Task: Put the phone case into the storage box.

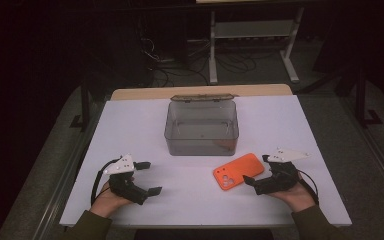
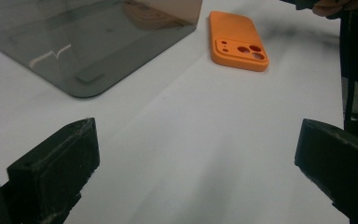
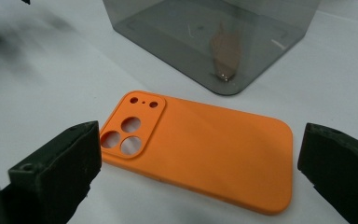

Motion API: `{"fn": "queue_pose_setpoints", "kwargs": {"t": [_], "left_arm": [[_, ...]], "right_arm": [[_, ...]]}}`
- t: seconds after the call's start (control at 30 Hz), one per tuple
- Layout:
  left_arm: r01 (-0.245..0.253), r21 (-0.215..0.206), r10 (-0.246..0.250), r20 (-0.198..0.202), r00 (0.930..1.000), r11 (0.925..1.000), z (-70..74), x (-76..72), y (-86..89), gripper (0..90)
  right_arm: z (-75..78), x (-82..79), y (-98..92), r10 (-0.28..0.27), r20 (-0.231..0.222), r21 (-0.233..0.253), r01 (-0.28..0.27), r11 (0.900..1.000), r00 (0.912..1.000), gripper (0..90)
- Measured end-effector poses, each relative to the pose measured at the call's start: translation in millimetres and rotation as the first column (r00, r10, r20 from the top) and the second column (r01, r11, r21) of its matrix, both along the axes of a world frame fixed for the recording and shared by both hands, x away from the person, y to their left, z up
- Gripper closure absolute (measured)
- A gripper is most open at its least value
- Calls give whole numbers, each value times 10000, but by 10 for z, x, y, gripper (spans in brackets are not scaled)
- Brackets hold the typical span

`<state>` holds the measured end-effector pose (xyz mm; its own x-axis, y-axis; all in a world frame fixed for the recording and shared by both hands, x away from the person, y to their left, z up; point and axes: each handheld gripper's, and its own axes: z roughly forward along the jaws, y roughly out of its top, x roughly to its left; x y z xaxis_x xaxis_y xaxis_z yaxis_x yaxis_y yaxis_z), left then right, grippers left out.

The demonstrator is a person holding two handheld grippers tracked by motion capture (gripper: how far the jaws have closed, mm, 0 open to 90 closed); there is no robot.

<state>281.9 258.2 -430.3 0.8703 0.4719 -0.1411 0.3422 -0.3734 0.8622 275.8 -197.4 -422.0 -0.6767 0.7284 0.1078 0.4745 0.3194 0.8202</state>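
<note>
Nearest, at the table's front edge: left gripper [image 1: 149, 178] resting low on the white table [image 1: 130, 120], jaws spread wide, nothing between them, well apart from the work. Right gripper [image 1: 256, 170] likewise spread wide, jaws empty, aimed at the orange phone case [image 1: 238, 171] lying flat, camera holes up, just in front of its tips. In the right gripper view the phone case [image 3: 205, 149] sits between the two jaws but ahead of them, not yet touched.

Likely trouble from here, judged from the layout:
- Flat, thin, probably rubbery; closing across the broad face risks sliding over the top rather than catching an edge.
- Pressing down to catch it could push the phone case along the smooth table, perhaps into the box.
- Pinching one corner only could let it droop or twist out during a lift.

Farther on, just beyond the phone case: smoky clear box [image 1: 201, 127], open, lid [image 1: 202, 97] tipped back behind it, apparently empty. Wall close to the far end of the phone case [image 2: 238, 40], so a lift at a shallow angle could knock the near rim and shift the light box.
</note>
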Motion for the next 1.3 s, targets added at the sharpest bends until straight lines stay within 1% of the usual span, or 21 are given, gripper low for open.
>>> {"fn": "queue_pose_setpoints", "kwargs": {"t": [0.03, 0.17, 0.37, 0.6, 0.63, 0.97, 1.07, 1.3], "left_arm": [[-8, -11, 8, 9, 10000, 10000, 3, -1, 0, 0], [-34, -56, 34, 0, 10000, 10000, 10, -6, 6, 0], [-39, -48, 39, -3, 10000, 10000, 4, -4, 24, 0], [-24, -46, 24, 1, 10000, 10000, 7, -2, 29, 0], [-18, -48, 18, 1, 10000, 10000, 7, -2, 29, 0], [84, -20, -84, -20, 10000, 10000, 5, 17, 23, 0], [38, -44, -38, -34, 10000, 10000, 5, 19, 24, 0], [100, -39, -100, -19, 9999, 9999, 4, 19, 21, 0]], "right_arm": [[7, 28, 24, 56, -41, -91, -56, 9999, 10000, 0], [30, 72, 58, 142, -64, -180, -143, 9997, 9999, 0], [36, 136, 104, 256, -171, -210, -259, 9994, 9995, 0], [51, 201, 136, 336, -150, -210, -339, 9992, 9993, 0], [56, 230, 141, 356, -161, -189, -359, 9992, 9992, 0], [78, 346, 142, 200, -200, -130, -202, 9997, 9996, 0], [84, 386, 142, 120, -227, -147, -123, 9998, 9997, 0], [54, 472, 129, 64, -437, -151, -70, 9999, 9990, 0]]}}
